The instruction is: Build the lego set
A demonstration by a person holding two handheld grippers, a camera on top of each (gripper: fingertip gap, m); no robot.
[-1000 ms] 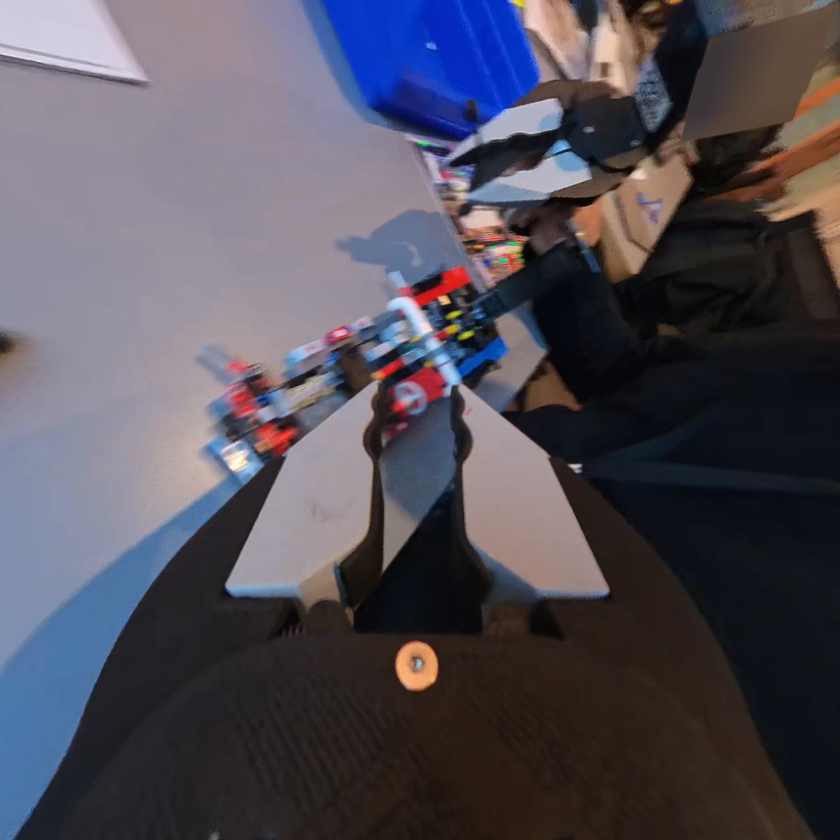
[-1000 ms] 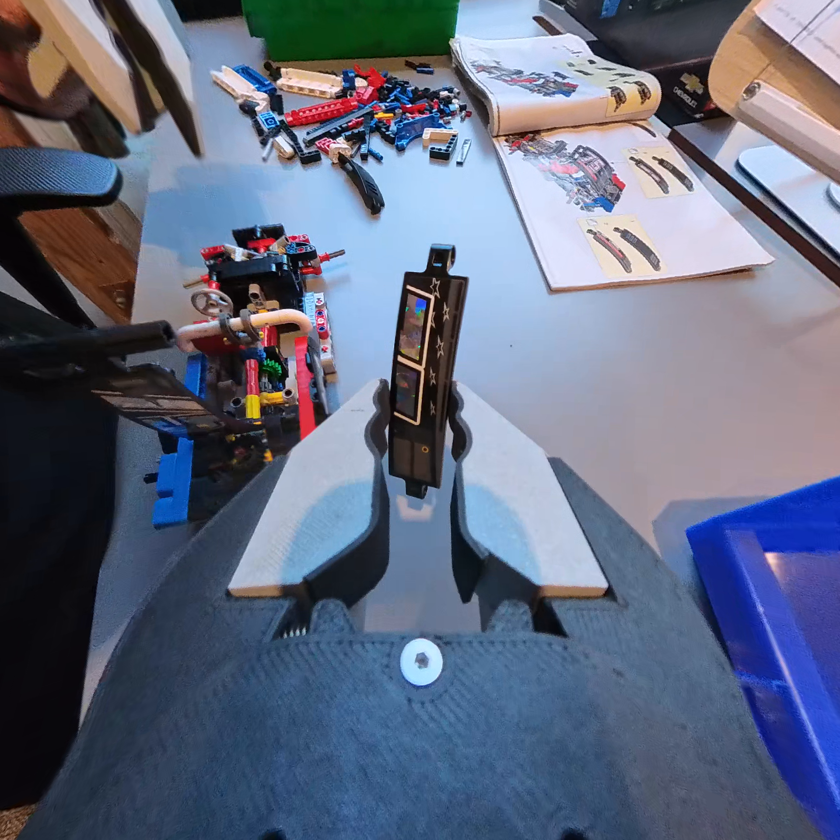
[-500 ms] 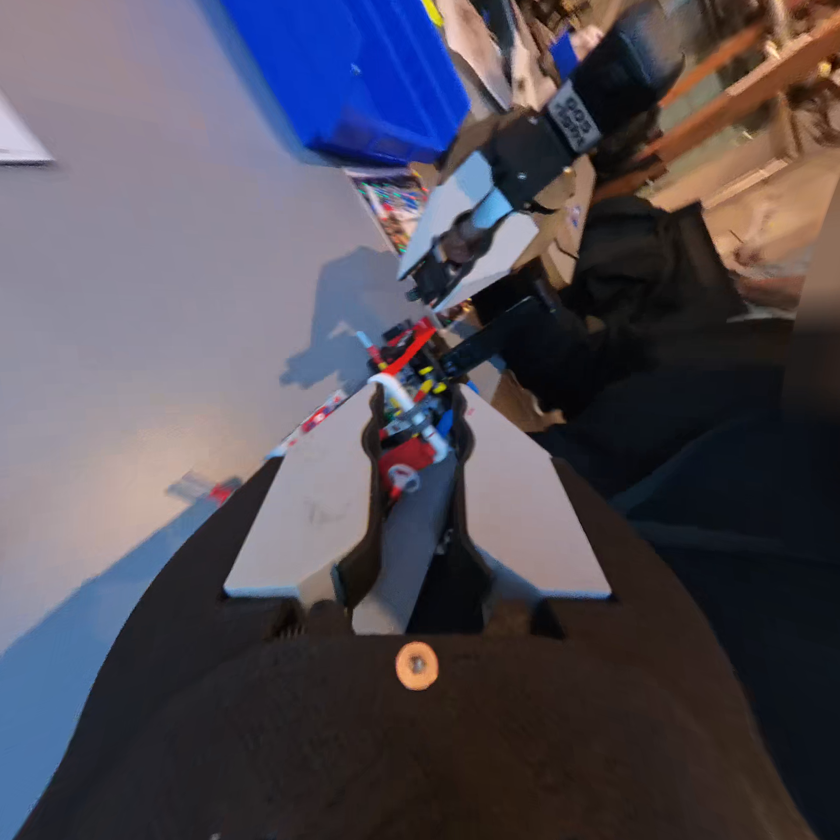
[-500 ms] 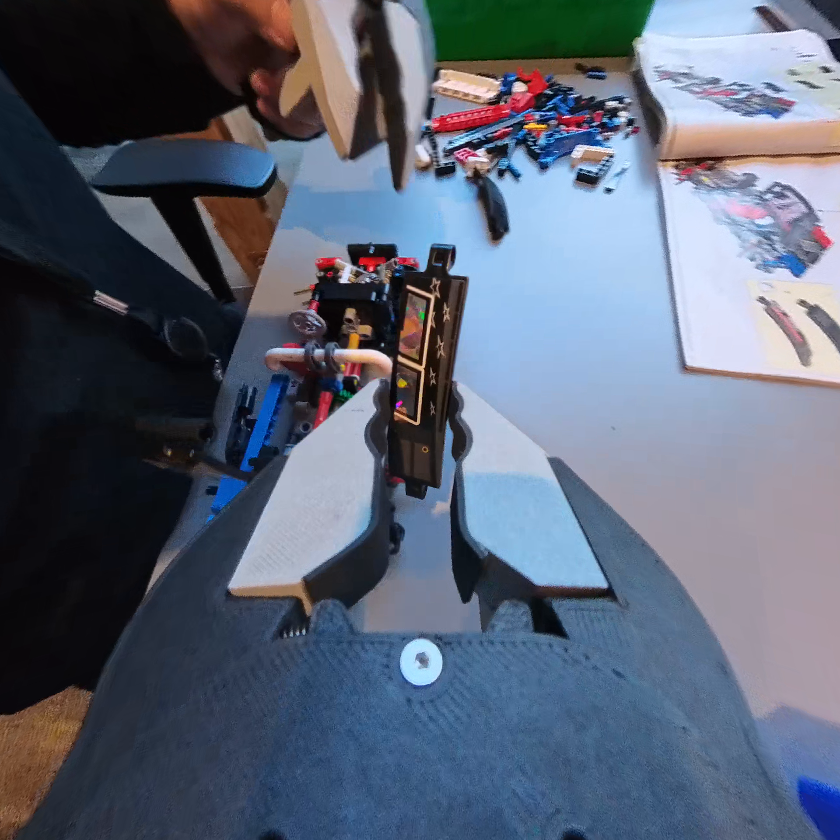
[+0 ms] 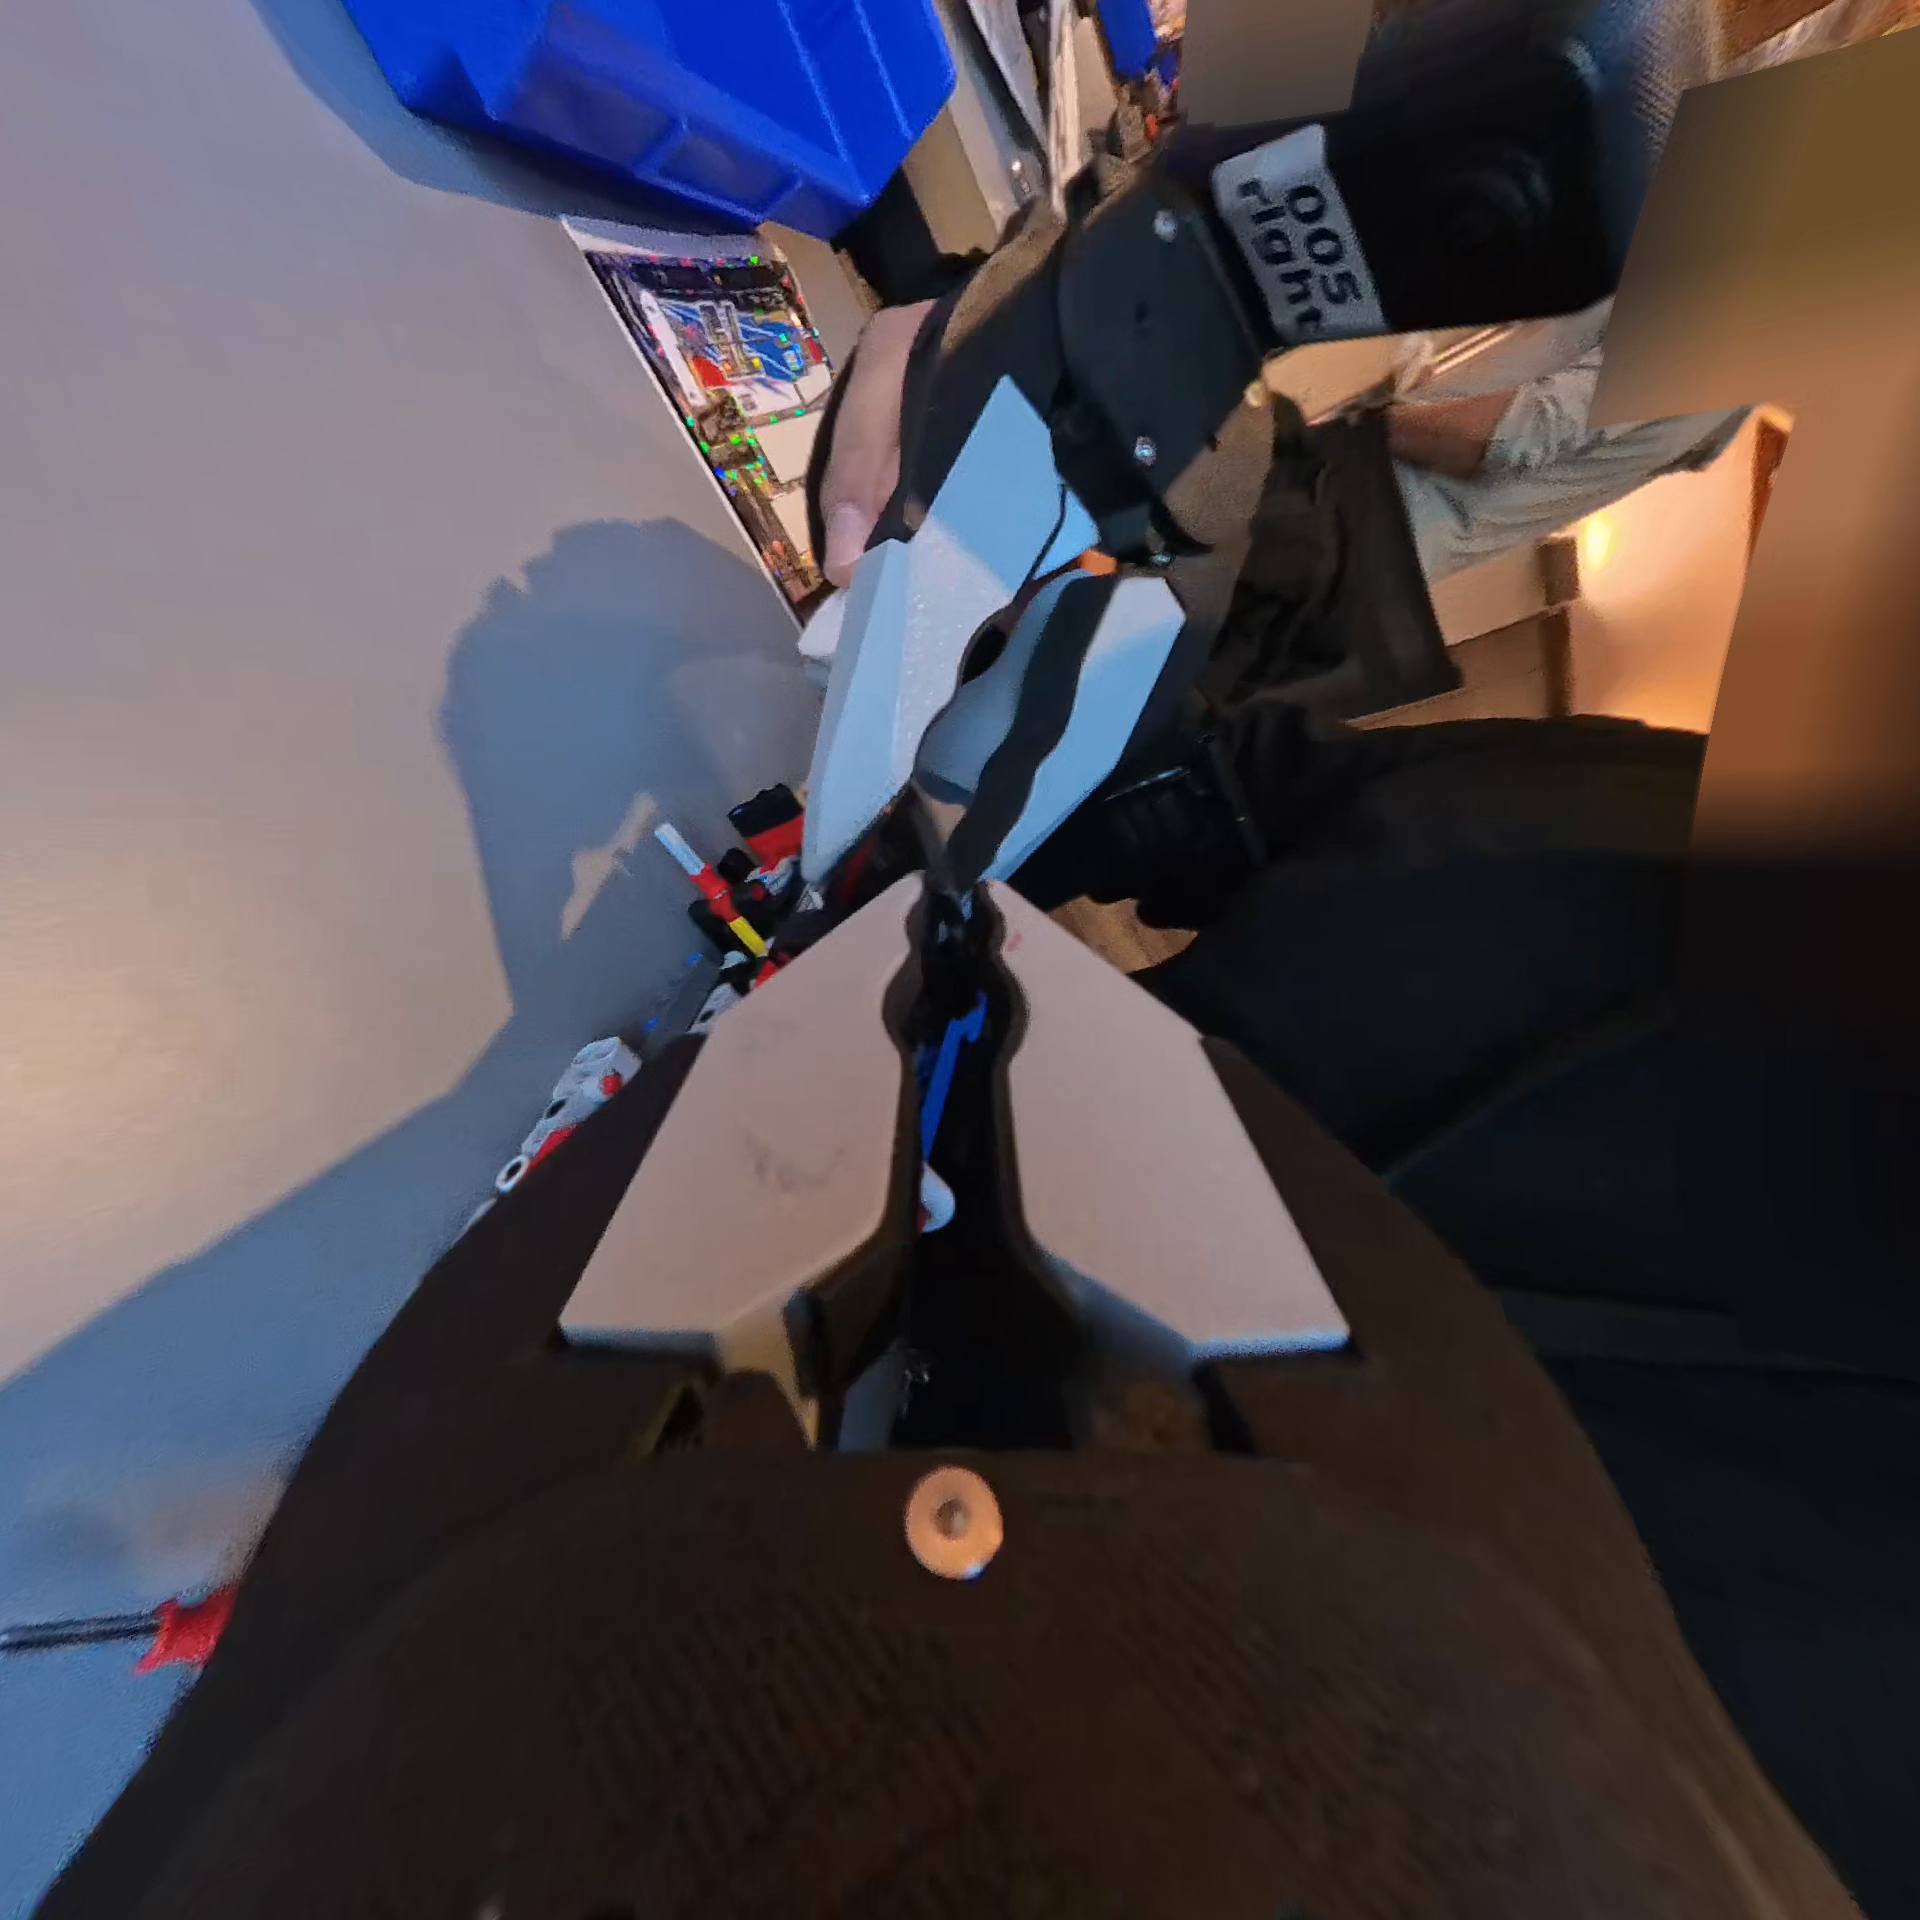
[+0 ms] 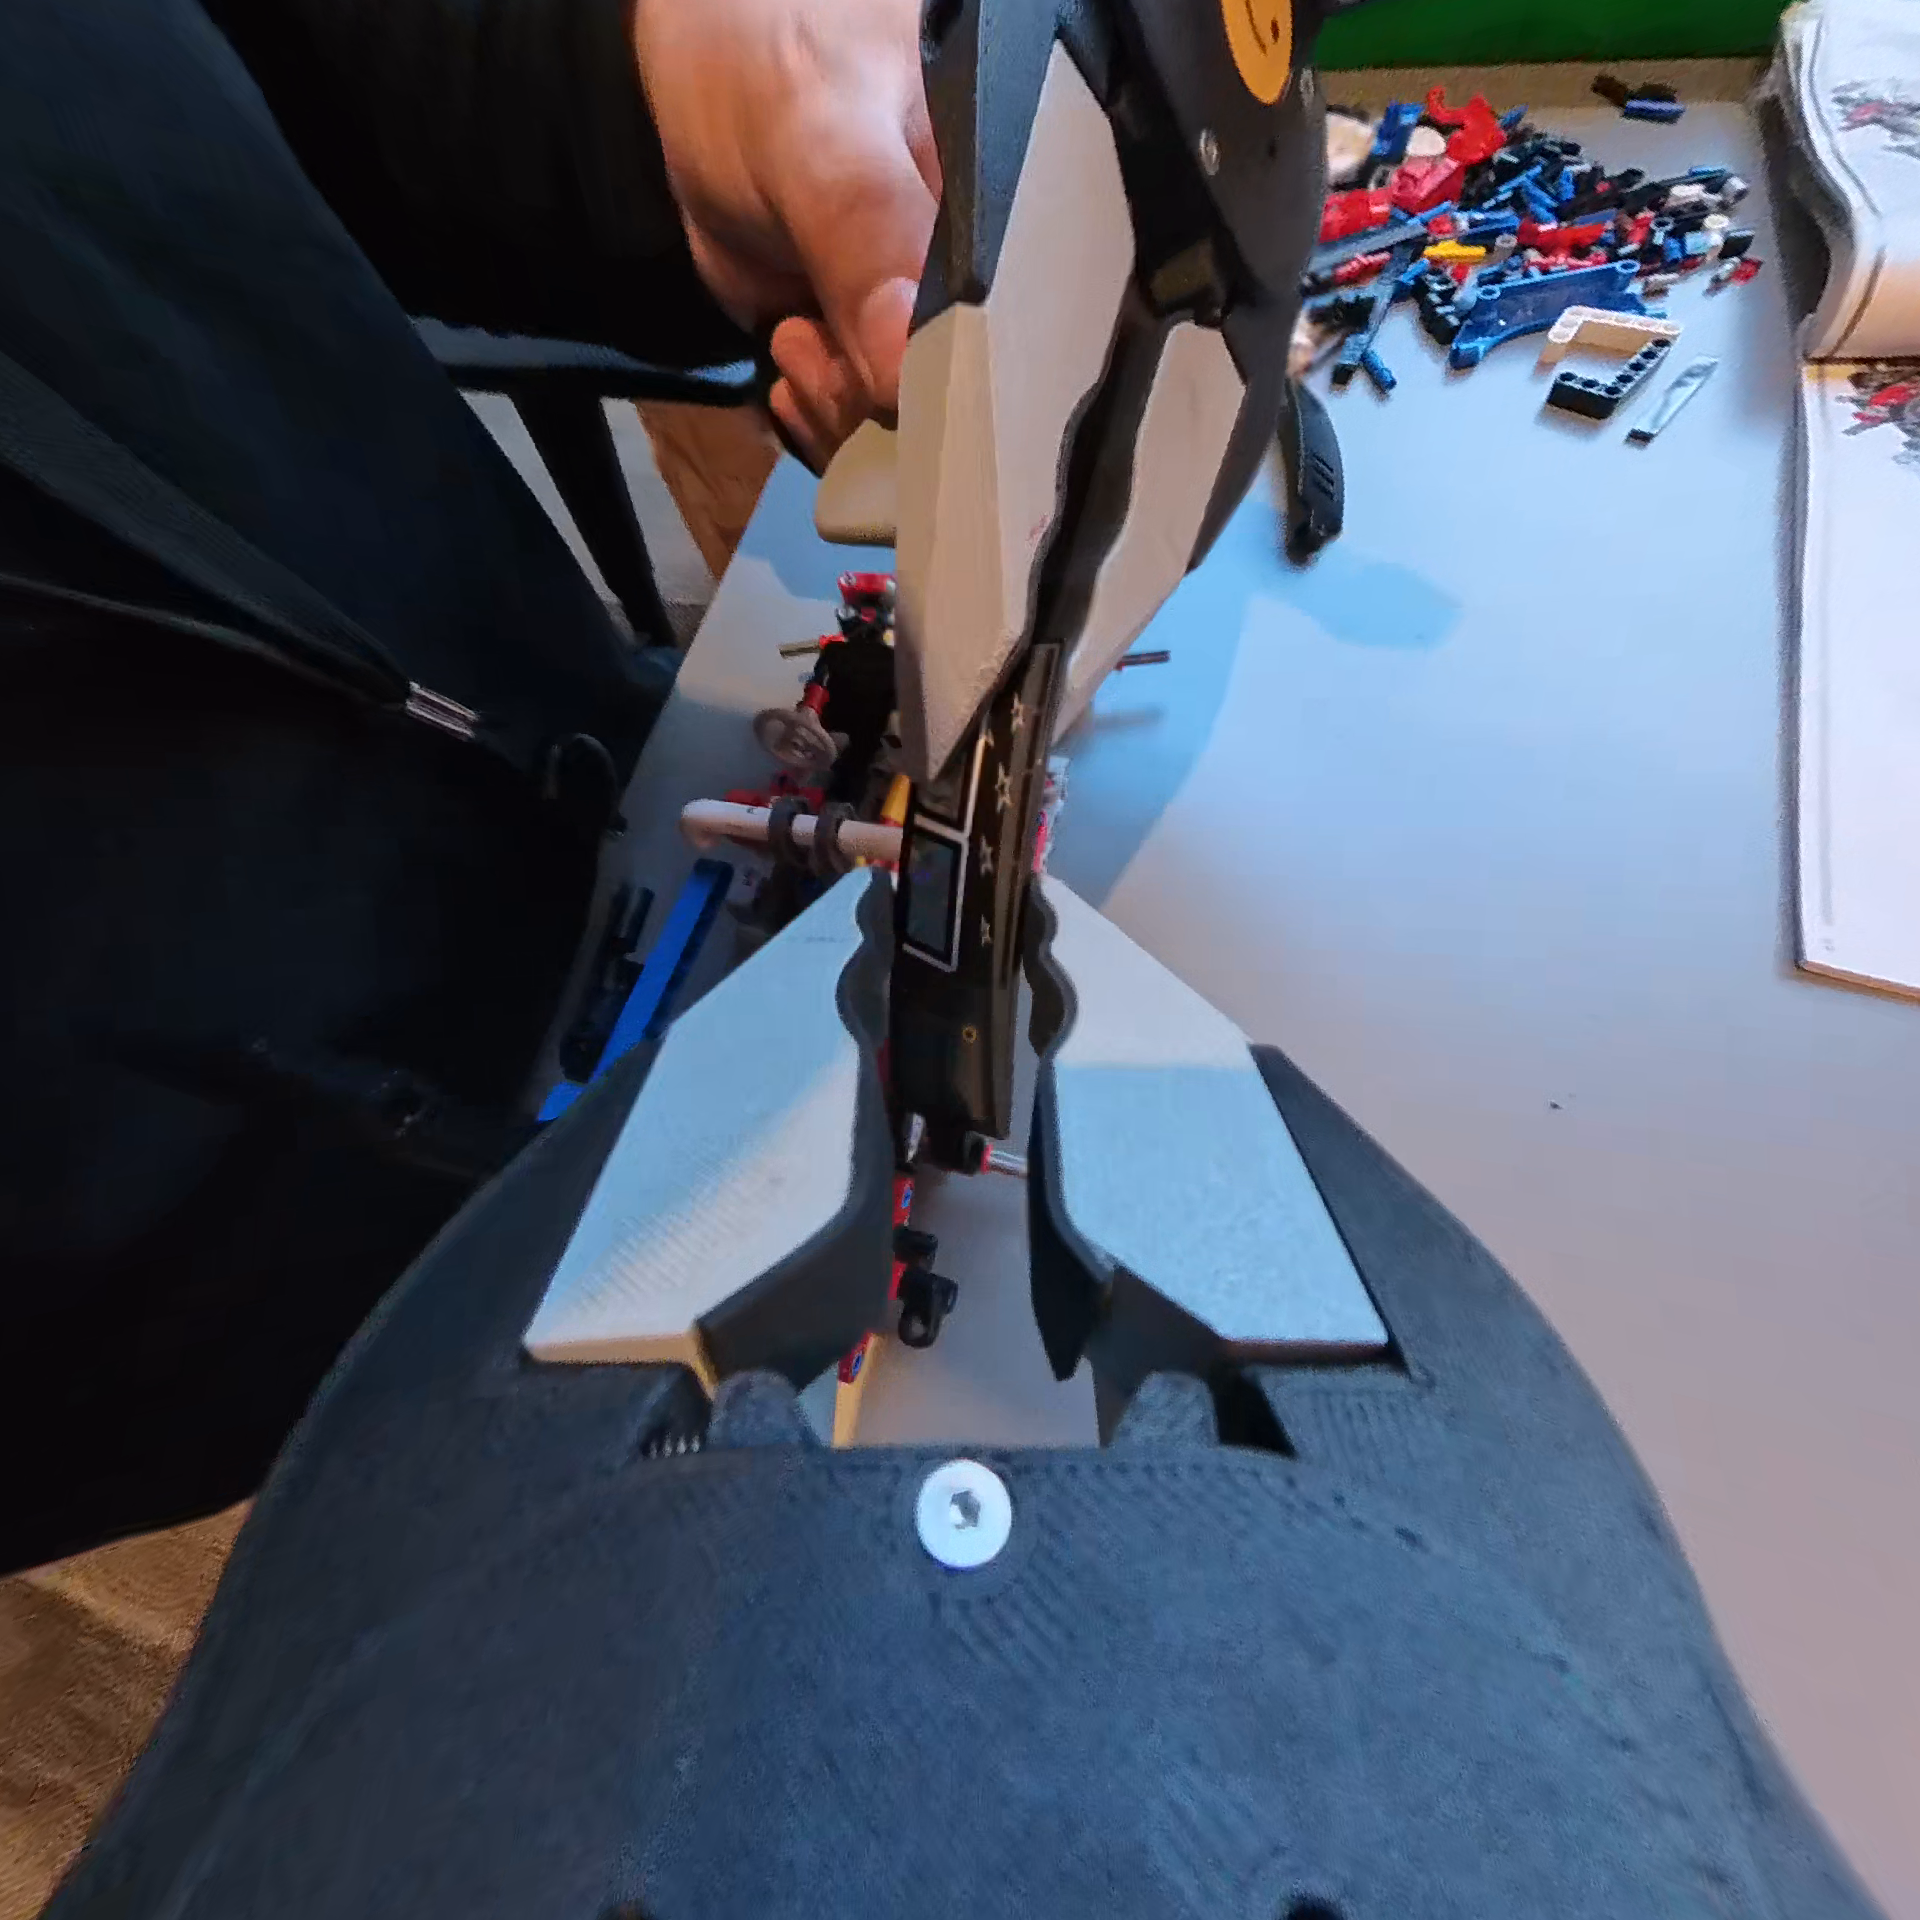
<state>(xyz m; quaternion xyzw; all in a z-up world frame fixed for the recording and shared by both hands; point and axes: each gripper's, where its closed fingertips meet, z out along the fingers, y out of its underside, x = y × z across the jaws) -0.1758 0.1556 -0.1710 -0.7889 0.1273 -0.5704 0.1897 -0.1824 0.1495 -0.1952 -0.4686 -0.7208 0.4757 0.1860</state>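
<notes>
A long black panel with star stickers stands between both grippers. My right gripper is shut on its lower half. My left gripper comes down from above and is shut on its top end. In the left wrist view the panel shows edge-on between my left gripper's nearly closed tips, with the right gripper just beyond. The partly built lego car, with a white tube, red and blue parts, sits on the grey table right below the panel. It also shows in the left wrist view.
A pile of loose lego pieces lies at the back, with a black curved piece in front of it. An open instruction booklet is at the right. A blue bin stands on the table. The table edge and a chair are at the left. My left and right fingertips are right by each other.
The left gripper has swung in over the car and closed on the top of the black panel. The right gripper has carried the panel left, over the car.
</notes>
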